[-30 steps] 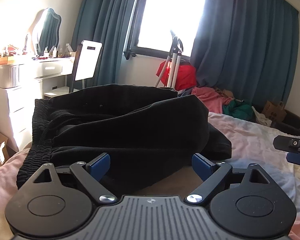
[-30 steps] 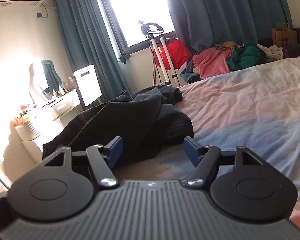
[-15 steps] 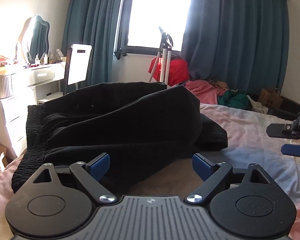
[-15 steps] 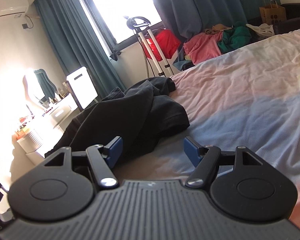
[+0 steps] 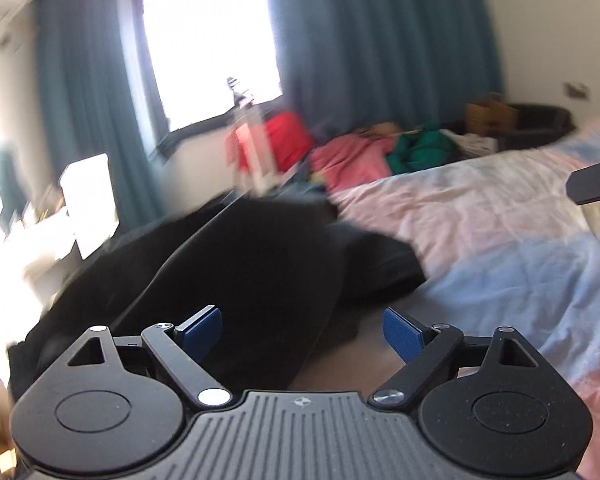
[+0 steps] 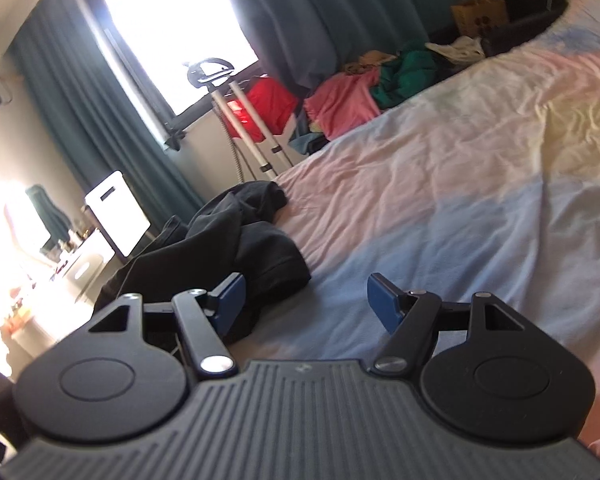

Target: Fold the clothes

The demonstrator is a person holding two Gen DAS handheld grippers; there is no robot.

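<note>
A rumpled black garment (image 5: 236,280) lies in a heap on the left part of the bed, seen also in the right wrist view as the black garment (image 6: 228,248). My left gripper (image 5: 302,330) stands open just short of its near edge, with nothing between the blue pads. My right gripper (image 6: 303,304) is open too, its left pad (image 6: 230,306) in front of the garment's right edge and its right pad over bare sheet. The right gripper's tip (image 5: 596,188) shows at the right edge of the left wrist view.
The bed sheet (image 6: 460,208), pastel pink, blue and yellow, spreads to the right. Behind the bed are a pile of pink and green clothes (image 6: 364,88), a garment steamer stand (image 6: 236,120), teal curtains, a window and a white dresser (image 6: 80,264) at the left.
Both views have swung and tilted; the left wrist view is motion-blurred and turned right, showing more sheet. The right gripper has lifted and looks farther from the garment. Both stay open.
</note>
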